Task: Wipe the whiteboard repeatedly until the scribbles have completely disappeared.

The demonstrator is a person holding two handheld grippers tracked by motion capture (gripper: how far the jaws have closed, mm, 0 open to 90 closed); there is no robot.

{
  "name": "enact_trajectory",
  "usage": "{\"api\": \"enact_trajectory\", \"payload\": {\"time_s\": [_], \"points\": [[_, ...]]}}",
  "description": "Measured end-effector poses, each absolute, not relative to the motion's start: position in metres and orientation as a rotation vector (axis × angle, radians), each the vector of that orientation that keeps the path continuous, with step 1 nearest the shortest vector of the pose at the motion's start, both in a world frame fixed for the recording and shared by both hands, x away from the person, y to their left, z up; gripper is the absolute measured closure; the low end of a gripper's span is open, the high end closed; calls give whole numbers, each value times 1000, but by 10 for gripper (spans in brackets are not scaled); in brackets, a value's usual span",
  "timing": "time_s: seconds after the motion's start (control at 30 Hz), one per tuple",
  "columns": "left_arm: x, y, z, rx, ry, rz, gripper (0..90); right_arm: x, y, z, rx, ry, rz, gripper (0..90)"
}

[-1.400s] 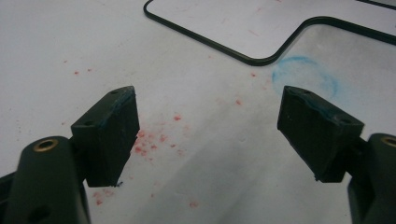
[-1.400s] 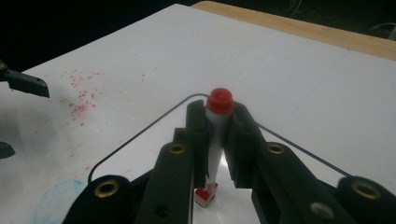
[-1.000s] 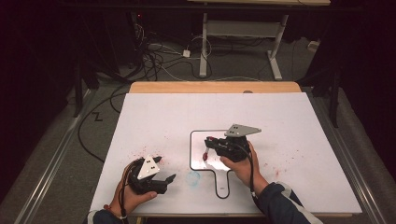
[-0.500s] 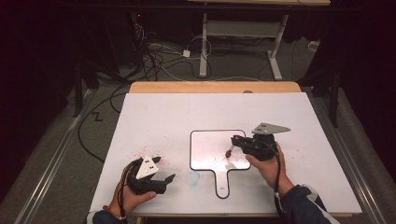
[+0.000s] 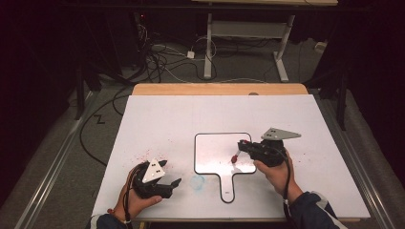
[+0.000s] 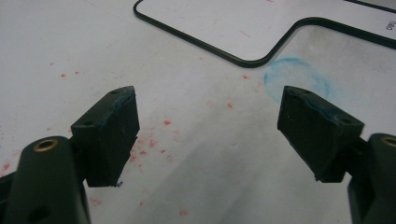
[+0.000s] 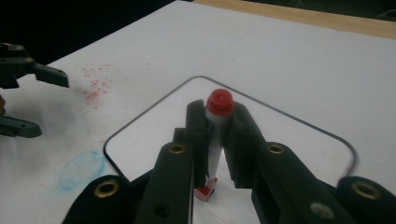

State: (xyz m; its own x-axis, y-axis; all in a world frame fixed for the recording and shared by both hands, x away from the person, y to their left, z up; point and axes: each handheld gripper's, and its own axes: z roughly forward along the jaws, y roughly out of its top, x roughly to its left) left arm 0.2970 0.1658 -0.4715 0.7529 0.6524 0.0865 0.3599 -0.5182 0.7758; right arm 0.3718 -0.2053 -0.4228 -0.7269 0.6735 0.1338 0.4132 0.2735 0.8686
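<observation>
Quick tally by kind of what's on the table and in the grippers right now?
Whiteboard paddle: 1
Red-capped marker, clamped in the right gripper: 1
Handheld grippers, counting the open left gripper: 2
Total: 4

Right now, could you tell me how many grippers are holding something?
1. The right gripper is shut on a red-capped marker above the whiteboard. The left gripper is open with nothing between its jaws, near the table's front left.
</observation>
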Motion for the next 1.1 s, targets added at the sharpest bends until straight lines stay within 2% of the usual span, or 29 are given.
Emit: {"api": "enact_trajectory", "payload": {"time_s": [0.27,0.4,0.6,0.93,1.1], "points": [[296,168,-472,2158,756,470,202,370,-163,-429,936,2341,1509,816],[295,169,-472,2161,755,469,201,369,-162,-426,939,2353,1471,816],[294,169,-471,2158,758,472,201,369,-192,-419,1020,2346,1406,816],[295,165,-471,2165,753,469,201,368,-270,-410,1166,2303,1310,816],[296,163,-472,2172,744,468,201,370,-275,-412,1158,2298,1343,815]]}}
